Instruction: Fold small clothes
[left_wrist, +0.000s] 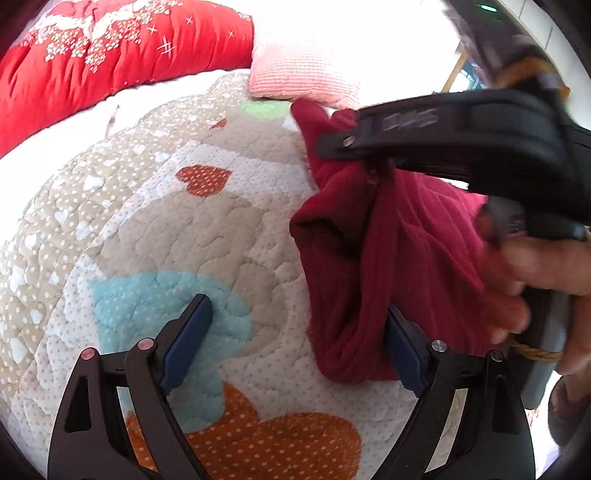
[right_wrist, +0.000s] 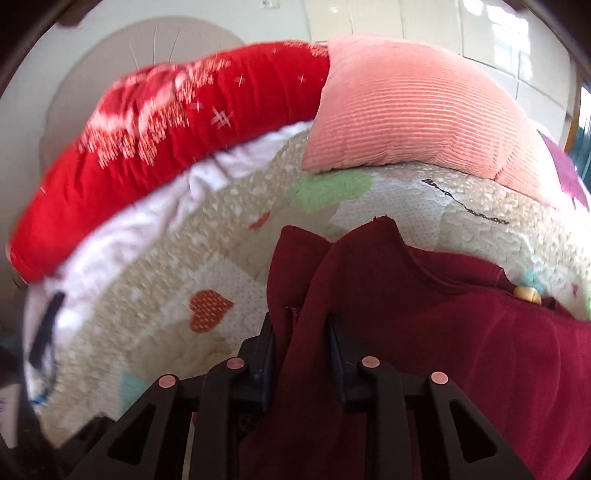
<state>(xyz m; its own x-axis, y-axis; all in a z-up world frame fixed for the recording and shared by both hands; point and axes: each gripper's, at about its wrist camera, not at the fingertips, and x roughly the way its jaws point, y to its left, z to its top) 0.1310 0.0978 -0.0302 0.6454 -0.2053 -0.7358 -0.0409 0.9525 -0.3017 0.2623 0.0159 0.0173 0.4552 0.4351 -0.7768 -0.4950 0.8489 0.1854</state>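
Observation:
A small dark red garment (left_wrist: 399, 258) hangs bunched above a quilted bedspread with heart patches (left_wrist: 166, 229). My right gripper (right_wrist: 301, 325) is shut on a fold of this garment (right_wrist: 424, 325), which drapes over its fingers and to the right. In the left wrist view the right gripper (left_wrist: 364, 147) comes in from the right, pinching the cloth's top. My left gripper (left_wrist: 299, 325) is open wide and low over the quilt; its right finger (left_wrist: 400, 350) is beside the hanging cloth, its left finger (left_wrist: 188, 339) over a blue patch.
A red padded quilt with white patterns (left_wrist: 110, 59) lies along the far side of the bed. A pink ribbed pillow (right_wrist: 413, 122) sits behind the garment. A white sheet (right_wrist: 166, 206) shows between them. A small beige object (right_wrist: 526, 294) peeks past the garment.

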